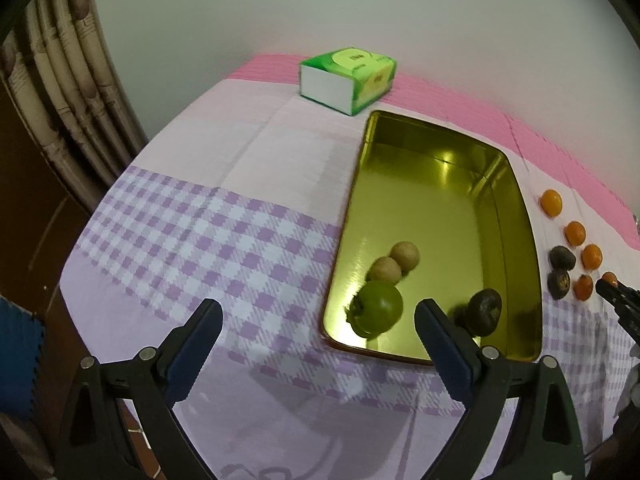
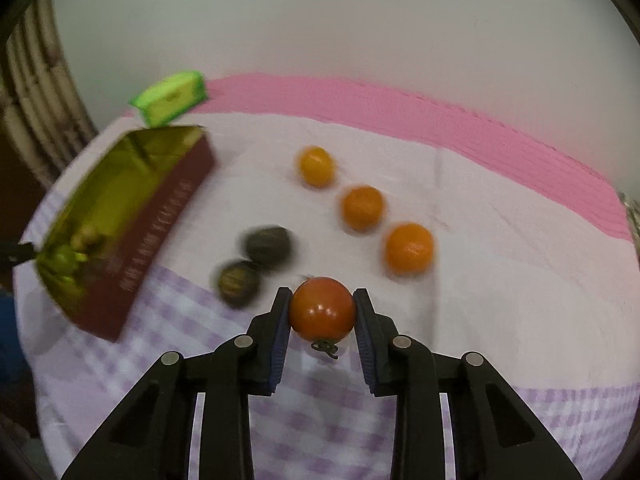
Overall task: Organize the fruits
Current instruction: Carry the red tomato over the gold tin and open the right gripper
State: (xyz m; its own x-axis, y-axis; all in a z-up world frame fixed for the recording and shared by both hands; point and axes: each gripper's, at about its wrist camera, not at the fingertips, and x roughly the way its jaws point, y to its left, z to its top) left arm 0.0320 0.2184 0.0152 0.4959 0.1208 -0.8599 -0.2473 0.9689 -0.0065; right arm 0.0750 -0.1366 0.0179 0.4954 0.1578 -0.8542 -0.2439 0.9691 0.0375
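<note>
The right gripper [image 2: 322, 312] is squeezing a red tomato [image 2: 322, 309]. Both pads press on its sides, and its little green stem points down toward the camera. The tomato is just above the checked cloth [image 2: 320, 420].

The left gripper [image 1: 318, 320] is wide open and holds nothing. It hangs over the near end of the gold tin [image 1: 520, 220].

Inside the tin lie a green tomato [image 1: 378, 309], two tan round fruits [image 1: 396, 264] that touch each other, and one dark wrinkly fruit [image 1: 485, 306]. The left gripper's finger hides a bit of that dark one.

On the cloth beside the tin sit three orange fruits [image 2: 362, 208] in a slanted row and two dark fruits [image 2: 252, 266] close together.

The right view is blurry, so the fruits look smeared. The tin's red side [image 2: 160, 232] has gold writing, but I cannot read it. A green box [image 1: 348, 78] stands behind the tin. Its label is too small to read.
</note>
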